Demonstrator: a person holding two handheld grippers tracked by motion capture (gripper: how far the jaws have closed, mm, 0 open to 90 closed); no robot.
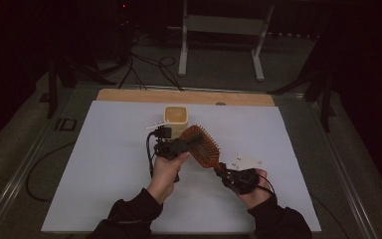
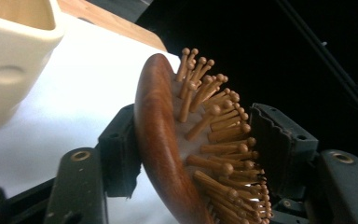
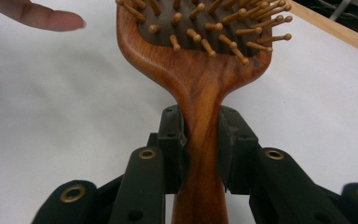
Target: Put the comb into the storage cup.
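Brush: a wooden paddle hairbrush (image 1: pixel 202 146) with a reddish-brown back and round-tipped wooden pins, held above the white sheet near the middle of the high view.
Long axis: it runs on a slant in the high view, from the handle at lower right to the broad head at upper left.
Facing: in the high view the pins face up toward the camera; in the left gripper view the brush stands on edge, smooth back to the left, pins to the right.
Right gripper (image 3: pixel 200 149): its fingers are clamped on the narrow handle, one pad pressed to each side just below where the handle widens into the head.
Left gripper (image 2: pixel 200 144): its fingers straddle the head; the left pad lies against the wooden back, the right pad sits at the pin tips, and whether it presses them cannot be told.
Cup: a cream square-sided cup (image 1: pixel 175 119) stands on the surface just beyond the brush head, at upper centre of the sheet.
Surface: a white sheet (image 1: pixel 104 164) over a wooden board (image 1: pixel 129 94).
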